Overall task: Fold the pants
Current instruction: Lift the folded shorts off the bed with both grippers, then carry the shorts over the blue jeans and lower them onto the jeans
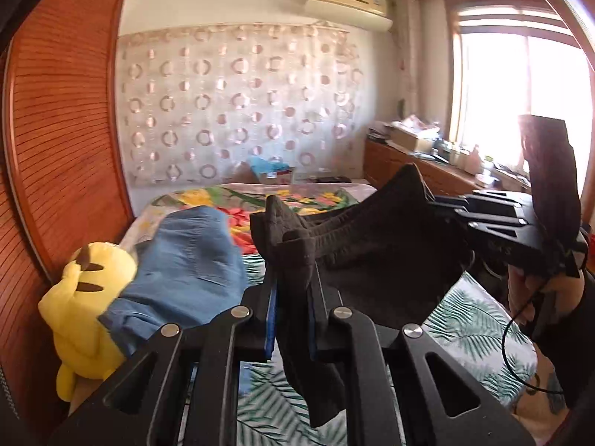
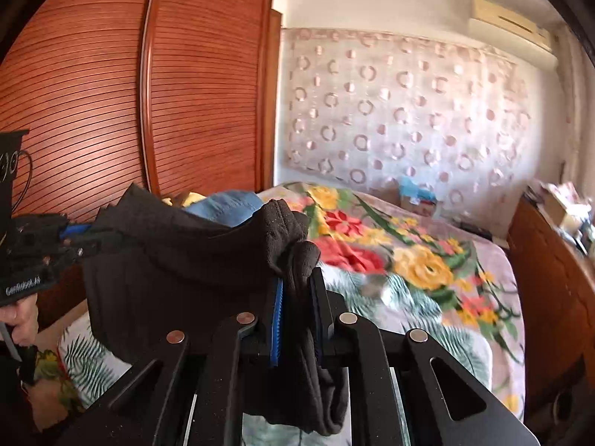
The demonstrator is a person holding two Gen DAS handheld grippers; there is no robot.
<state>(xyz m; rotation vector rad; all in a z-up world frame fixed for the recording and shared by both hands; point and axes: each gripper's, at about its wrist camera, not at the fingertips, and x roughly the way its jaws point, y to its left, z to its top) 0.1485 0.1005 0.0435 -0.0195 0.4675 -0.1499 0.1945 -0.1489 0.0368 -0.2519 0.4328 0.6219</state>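
The dark brown pants hang in the air above the bed, stretched between both grippers. My left gripper is shut on one end of the waistband, with cloth bunched above and hanging below the fingers. My right gripper is shut on the other end of the pants. In the left wrist view the right gripper shows at the right, clamped on the far edge. In the right wrist view the left gripper shows at the left, clamped on the cloth.
The bed has a floral blanket and a leaf-print sheet. A blue garment and a yellow plush toy lie at its left side. A wooden wardrobe stands left; a cluttered wooden dresser stands right by the window.
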